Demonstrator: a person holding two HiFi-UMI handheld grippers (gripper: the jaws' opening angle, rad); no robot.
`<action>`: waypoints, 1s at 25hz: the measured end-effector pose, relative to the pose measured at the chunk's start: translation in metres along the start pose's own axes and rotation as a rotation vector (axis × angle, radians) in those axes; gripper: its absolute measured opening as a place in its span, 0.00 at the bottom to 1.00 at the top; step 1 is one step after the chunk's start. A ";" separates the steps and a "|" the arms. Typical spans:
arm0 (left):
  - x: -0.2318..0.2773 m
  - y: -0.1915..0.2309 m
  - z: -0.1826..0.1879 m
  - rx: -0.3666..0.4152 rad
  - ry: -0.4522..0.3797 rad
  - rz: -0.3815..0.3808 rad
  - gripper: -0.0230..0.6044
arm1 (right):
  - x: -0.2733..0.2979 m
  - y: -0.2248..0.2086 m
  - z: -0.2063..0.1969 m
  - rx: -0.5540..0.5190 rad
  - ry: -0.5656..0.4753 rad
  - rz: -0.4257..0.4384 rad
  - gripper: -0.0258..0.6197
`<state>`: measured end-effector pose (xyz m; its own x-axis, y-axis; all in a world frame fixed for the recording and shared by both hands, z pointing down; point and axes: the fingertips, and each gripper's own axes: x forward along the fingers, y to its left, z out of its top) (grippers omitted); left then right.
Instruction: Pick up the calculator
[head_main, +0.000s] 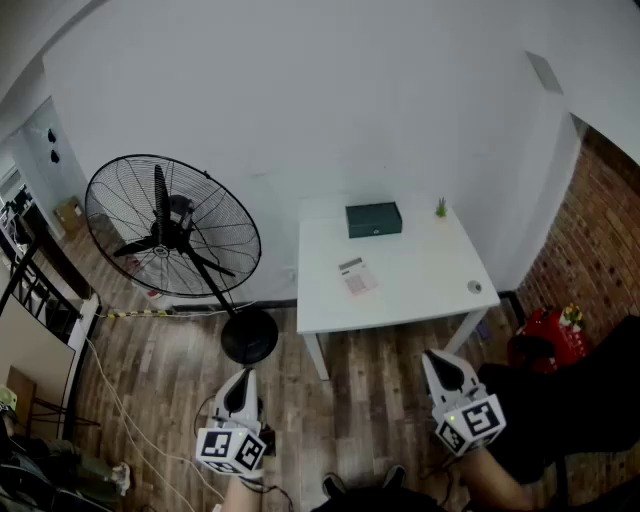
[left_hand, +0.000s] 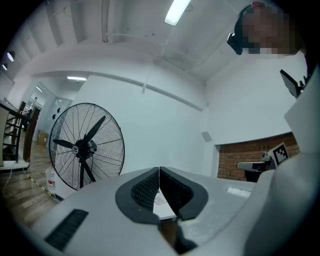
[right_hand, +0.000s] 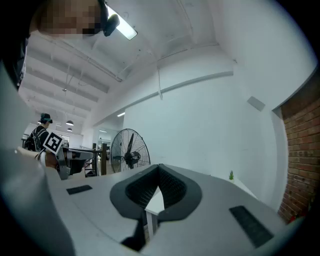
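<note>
Head view: the calculator (head_main: 356, 277) lies flat on the white bench (head_main: 425, 262) at centre frame, towards the bench's left edge, with a dark green box (head_main: 374, 219) above it in the picture. The left gripper (head_main: 244, 376) and the right gripper (head_main: 436, 357) sit at the bottom edge over the wooden floor (head_main: 150, 370), both well apart from the bench. A standing fan (head_main: 172, 225) fills the left. Left gripper view: the fingers (left_hand: 146, 190) are pressed together at the tips with nothing between them. The fan (left_hand: 85, 146) stands at left, and a strip of the bench shows through the gap below the tips. Right gripper view: the fingers (right_hand: 173, 187) likewise meet at the tips and hold nothing, and the bench corner (right_hand: 156, 204) shows beyond them. Judged progress: the pick-up has not begun. The approach to the bench, opening the fingers, closing them on the calculator and the lift all remain.
</note>
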<state>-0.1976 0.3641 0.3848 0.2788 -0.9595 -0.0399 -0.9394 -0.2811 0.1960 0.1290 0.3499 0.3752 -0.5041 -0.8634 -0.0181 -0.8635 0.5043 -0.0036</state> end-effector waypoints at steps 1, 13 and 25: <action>-0.003 0.006 0.002 0.000 0.003 -0.001 0.05 | 0.001 0.005 -0.001 0.002 0.004 -0.006 0.04; -0.017 0.072 0.012 -0.015 -0.008 -0.047 0.05 | 0.012 0.039 0.004 0.030 -0.042 -0.158 0.06; 0.003 0.095 -0.029 -0.072 0.045 -0.093 0.39 | 0.040 0.035 -0.026 0.021 0.046 -0.210 0.33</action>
<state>-0.2805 0.3353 0.4319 0.3745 -0.9271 -0.0177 -0.8927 -0.3656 0.2635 0.0786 0.3322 0.4003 -0.3137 -0.9490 0.0313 -0.9494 0.3131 -0.0235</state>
